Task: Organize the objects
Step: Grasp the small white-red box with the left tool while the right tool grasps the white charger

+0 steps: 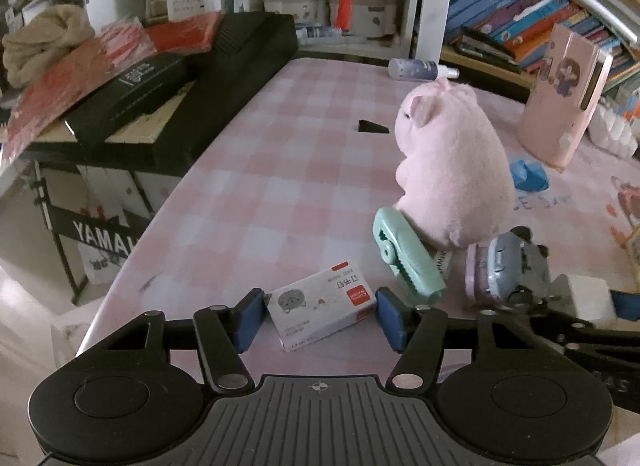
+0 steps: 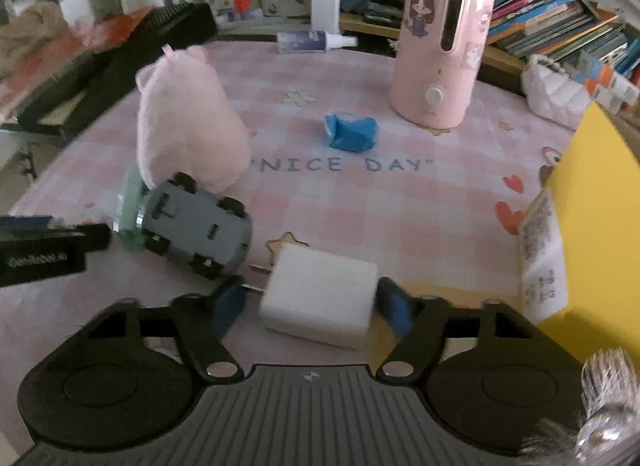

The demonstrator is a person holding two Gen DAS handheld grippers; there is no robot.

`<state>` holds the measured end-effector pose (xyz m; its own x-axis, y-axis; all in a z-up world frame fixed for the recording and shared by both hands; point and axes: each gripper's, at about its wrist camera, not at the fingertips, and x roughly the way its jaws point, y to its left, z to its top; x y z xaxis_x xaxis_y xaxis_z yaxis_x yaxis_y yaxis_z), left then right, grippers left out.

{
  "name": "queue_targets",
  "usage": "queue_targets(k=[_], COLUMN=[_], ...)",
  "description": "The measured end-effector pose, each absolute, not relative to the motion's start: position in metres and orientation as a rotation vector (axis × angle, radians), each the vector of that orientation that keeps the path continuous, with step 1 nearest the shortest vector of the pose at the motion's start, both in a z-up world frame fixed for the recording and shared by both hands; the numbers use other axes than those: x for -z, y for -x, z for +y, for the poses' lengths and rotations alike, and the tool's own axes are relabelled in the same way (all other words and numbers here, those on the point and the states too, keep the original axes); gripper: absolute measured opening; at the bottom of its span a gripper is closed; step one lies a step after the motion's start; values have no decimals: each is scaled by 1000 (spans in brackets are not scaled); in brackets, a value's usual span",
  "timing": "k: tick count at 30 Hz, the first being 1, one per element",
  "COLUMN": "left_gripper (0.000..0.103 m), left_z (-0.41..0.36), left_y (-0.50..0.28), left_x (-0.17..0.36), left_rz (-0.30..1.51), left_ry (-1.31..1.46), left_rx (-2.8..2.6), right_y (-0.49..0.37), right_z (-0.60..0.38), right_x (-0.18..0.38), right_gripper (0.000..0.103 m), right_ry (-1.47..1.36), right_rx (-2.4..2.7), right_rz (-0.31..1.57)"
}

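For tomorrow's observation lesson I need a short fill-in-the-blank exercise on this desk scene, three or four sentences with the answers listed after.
1. Between the left gripper fingers lies a small ____ of staples.
2. The right gripper brackets a white ____ with metal prongs.
3. The toy car lies tipped with its ____ facing the right camera.
4. The words printed on the tablecloth read "NICE ____".

Missing words: box; charger; underside; DAY

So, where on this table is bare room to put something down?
A wide bare patch lies left of the plush pig, from the staple box back toward the spray bottle. Another bare strip lies between the blue wrapper and the white charger. It is crowded by the pig's base, where the green clip and toy car lie.
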<state>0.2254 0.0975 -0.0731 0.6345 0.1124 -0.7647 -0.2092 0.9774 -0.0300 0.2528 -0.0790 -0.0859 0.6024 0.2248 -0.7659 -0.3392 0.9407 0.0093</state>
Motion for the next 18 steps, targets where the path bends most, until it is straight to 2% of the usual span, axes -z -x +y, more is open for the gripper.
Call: queue_targets(k=[18], left_gripper=[60], left_z=[101], left_y=[-170], left_x=[27], left_rz=[727], left_ry=[170], left_rx=[-64], right_y=[-216], right_z=[-84], right_x=[52], right_gripper=[65], right_ry=[120], right_rx=[-317], right_rz=[778])
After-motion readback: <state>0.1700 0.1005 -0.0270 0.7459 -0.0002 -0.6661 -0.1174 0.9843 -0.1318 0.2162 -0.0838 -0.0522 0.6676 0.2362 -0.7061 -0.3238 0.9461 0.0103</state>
